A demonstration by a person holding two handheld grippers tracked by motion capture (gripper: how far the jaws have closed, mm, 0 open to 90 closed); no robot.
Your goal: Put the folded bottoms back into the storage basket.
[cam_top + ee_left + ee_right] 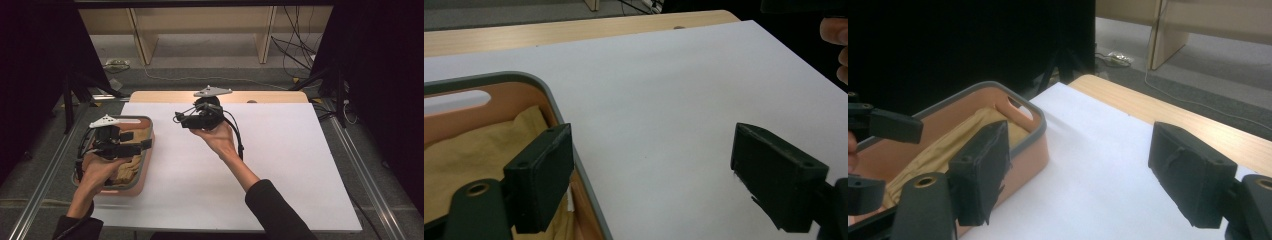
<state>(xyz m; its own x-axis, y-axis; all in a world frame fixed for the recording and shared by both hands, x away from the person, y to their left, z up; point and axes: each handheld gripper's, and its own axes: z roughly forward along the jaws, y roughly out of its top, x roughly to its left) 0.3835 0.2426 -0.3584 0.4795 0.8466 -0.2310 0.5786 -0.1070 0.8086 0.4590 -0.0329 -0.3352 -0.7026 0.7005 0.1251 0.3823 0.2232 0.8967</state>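
Note:
A pink basket (145, 172) with a grey rim stands at the left edge of the white sheet (280, 160). A tan cloth (131, 167) lies crumpled inside it. My left gripper (136, 141) hovers over the basket, pointing right, its jaws open and empty. In the left gripper view (656, 175) one jaw is above the cloth (474, 150) and the other above the bare sheet. My right gripper (180, 120) is held above the sheet's middle, aimed left at the basket (1035, 145), open with nothing between its jaws (1083, 175). The cloth (963, 135) shows beyond its left jaw.
The wooden table top (165, 96) shows past the sheet's far edge. Behind it are light wooden shelf legs (142, 40) and cables on the grey floor (295, 50). Metal rails (360, 165) run along both table sides, with dark stands at the far corners.

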